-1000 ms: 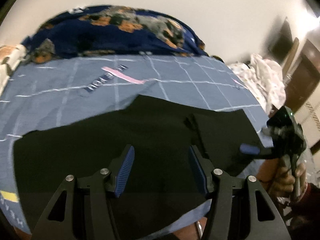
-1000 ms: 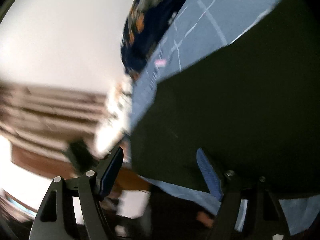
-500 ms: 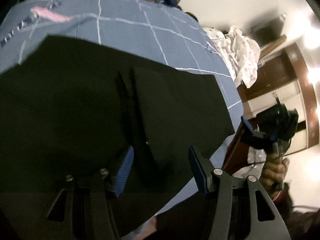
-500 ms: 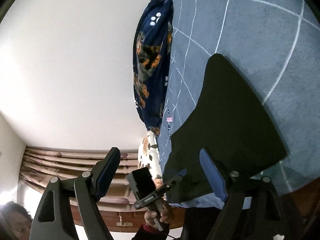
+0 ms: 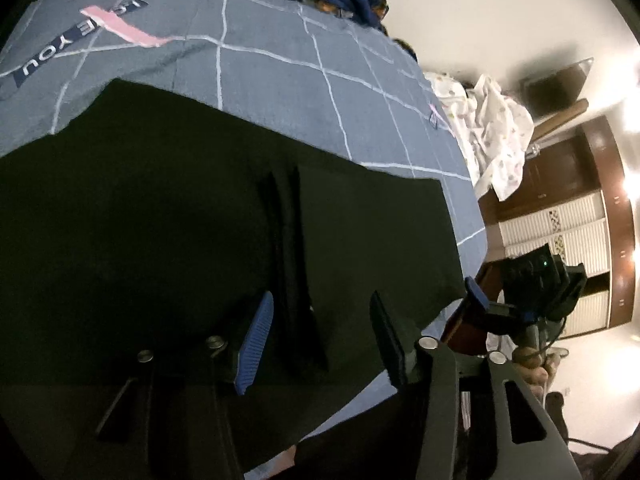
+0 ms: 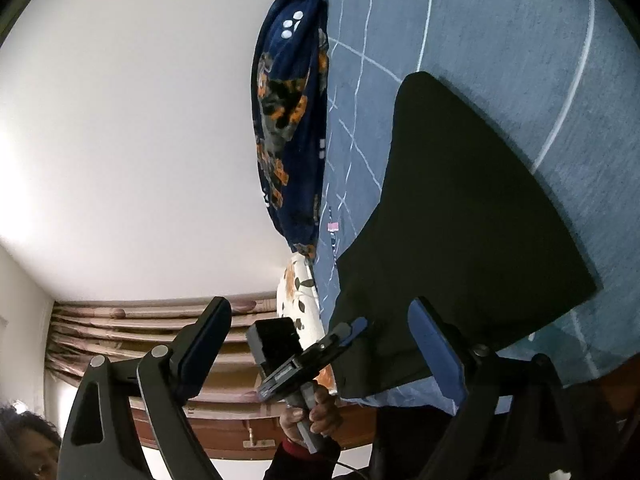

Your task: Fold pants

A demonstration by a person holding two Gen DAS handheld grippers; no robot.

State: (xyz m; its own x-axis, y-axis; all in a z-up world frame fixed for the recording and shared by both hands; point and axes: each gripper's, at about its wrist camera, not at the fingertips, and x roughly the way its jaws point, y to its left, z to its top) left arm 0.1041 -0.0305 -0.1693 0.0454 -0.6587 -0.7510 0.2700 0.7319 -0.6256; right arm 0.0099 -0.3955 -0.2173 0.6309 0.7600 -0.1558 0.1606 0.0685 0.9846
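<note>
Black pants [image 5: 168,232] lie flat on a blue bed sheet [image 5: 280,80] with white grid lines, a raised fold ridge [image 5: 286,240] running down the middle. My left gripper [image 5: 316,340] is open and empty just above the near edge of the pants, astride the ridge. In the right wrist view the pants [image 6: 460,220] lie to the right. My right gripper [image 6: 320,344] is open and empty, off the bed's right edge, apart from the cloth; it also shows in the left wrist view [image 5: 476,300]. The left gripper shows in the right wrist view [image 6: 352,328].
A dark blue patterned blanket [image 6: 288,120] is bunched at the far side of the bed. A white floral cloth [image 5: 496,136] hangs at the far right corner. A floral pillow [image 6: 300,300] lies at the left. A wooden wardrobe [image 5: 580,220] stands to the right.
Both grippers tilted and swung; the left one came low over the pants' near edge, the right one drew off to the bed's right side. Neither took hold of anything.
</note>
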